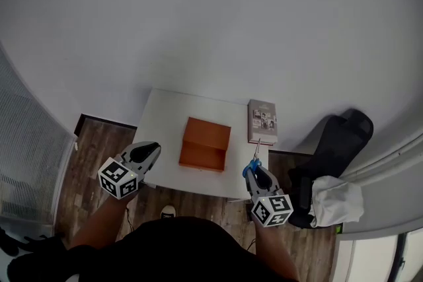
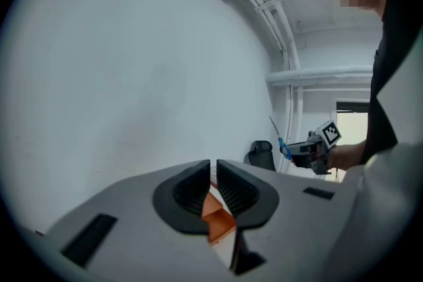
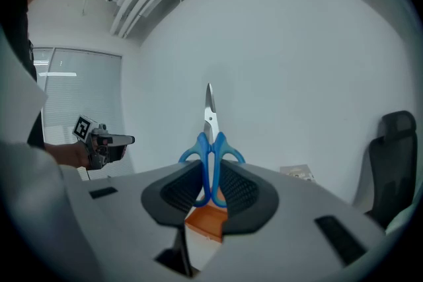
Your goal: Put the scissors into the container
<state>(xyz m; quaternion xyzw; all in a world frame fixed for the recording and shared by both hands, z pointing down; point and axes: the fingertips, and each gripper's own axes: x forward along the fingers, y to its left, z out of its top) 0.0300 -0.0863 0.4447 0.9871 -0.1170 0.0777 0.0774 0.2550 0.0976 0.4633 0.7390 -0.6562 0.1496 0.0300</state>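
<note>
Blue-handled scissors (image 3: 211,142) stand upright between the jaws of my right gripper (image 3: 210,189), which is shut on their handles, blades pointing up. In the head view the right gripper (image 1: 257,172) holds the scissors (image 1: 254,160) over the table's front right edge, right of the orange container (image 1: 205,144). This open orange box sits mid-table; it shows below the jaws as the container (image 3: 206,222) and the container (image 2: 218,220). My left gripper (image 1: 147,153) hovers at the table's left front edge; in its own view the left gripper (image 2: 213,180) is shut with nothing in it.
A small white table (image 1: 165,117) stands against a white wall. A book (image 1: 262,121) lies at its far right corner. A black office chair (image 1: 334,148) with a white cloth (image 1: 335,200) stands to the right. The floor is dark wood.
</note>
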